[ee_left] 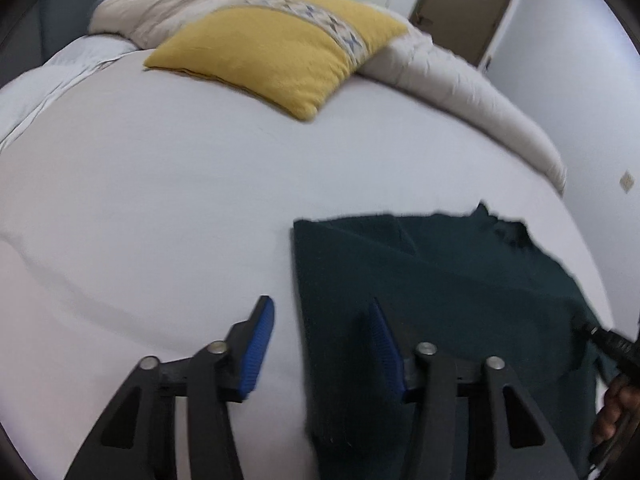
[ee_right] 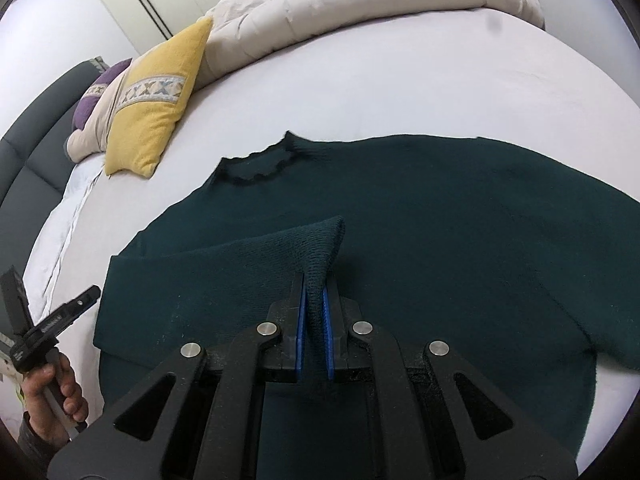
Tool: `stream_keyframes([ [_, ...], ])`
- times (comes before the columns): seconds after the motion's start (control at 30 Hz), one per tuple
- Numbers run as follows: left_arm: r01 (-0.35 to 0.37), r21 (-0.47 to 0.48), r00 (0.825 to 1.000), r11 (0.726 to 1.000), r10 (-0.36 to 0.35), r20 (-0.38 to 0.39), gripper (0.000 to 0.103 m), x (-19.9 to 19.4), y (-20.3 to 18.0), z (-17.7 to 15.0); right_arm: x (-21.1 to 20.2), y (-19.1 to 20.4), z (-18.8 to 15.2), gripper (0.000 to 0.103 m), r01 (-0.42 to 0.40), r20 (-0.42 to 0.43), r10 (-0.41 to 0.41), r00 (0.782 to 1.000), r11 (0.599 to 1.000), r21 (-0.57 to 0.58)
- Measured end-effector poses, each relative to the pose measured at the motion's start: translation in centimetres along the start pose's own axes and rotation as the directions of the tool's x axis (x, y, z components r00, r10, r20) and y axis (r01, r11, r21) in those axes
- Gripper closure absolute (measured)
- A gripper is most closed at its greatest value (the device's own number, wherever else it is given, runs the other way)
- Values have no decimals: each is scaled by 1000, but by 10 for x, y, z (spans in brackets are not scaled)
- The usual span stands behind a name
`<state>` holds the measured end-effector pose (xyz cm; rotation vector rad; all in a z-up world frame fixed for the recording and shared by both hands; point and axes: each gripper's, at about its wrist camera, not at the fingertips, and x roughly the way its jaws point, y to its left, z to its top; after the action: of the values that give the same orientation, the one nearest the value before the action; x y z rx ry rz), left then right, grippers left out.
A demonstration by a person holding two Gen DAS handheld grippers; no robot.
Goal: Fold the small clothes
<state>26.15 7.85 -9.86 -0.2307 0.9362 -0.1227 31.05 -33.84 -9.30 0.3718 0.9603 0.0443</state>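
The dark green sweater (ee_right: 420, 220) lies spread flat on the white bed sheet (ee_left: 160, 200), collar toward the yellow pillow (ee_left: 276, 46) and the rumpled beige duvet (ee_right: 360, 0) at the far side. One sleeve (ee_right: 248, 256) is drawn across the body of the garment, and the right claw (ee_right: 314, 304) is pinched shut on its ribbed cuff, the knit bunched up between the blue pads (ee_right: 300, 320).

The risk I see is in that pinch: the cuff is held only by a narrow fold of loose knit, so a quick pull could let it slip free and the sleeve would flop back crooked. Dragging rather than lifting could also tug the whole sweater out of square on the smooth sheet, and the body might ruck up beneath the sleeve.

The left claw (ee_left: 320, 344) straddles the sweater's straight side edge, one finger over bare sheet and the other over the dark fabric, jaws partly apart and holding nothing that I can make out. If it closes where it is, it may catch the sheet along with the knit, or only the top layer.

Both tools tip steeply down toward the bed. In the right wrist view the person's left hand (ee_right: 52, 396) shows wrapped around its handle low at the left edge, and in the left wrist view the right hand (ee_left: 616, 412) appears at the far right edge, the two tools working close side by side over the near part of the sweater.
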Motion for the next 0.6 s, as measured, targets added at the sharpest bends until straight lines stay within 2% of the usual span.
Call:
stream_keyframes([
  [0.03, -5, 11, 1000, 1000, 5, -19, 70, 7, -1, -1, 2, -2, 0, 97, 4, -2, -4, 1000, 1000, 4],
  [0.07, -8, 15, 1000, 1000, 9, -29, 71, 14, -2, -4, 2, -1, -1, 97, 7, -3, -7, 1000, 1000, 5],
  [0.5, -45, 16, 999, 999, 45, 32, 71, 18, -5, -15, -20, 8, 5, 97, 34, 42, -32, 999, 999, -40],
  [0.6, -55, 22, 998, 998, 54, 44, 71, 19, -6, -16, -6, 1, 4, 97, 73, 18, -72, 997, 996, -47],
])
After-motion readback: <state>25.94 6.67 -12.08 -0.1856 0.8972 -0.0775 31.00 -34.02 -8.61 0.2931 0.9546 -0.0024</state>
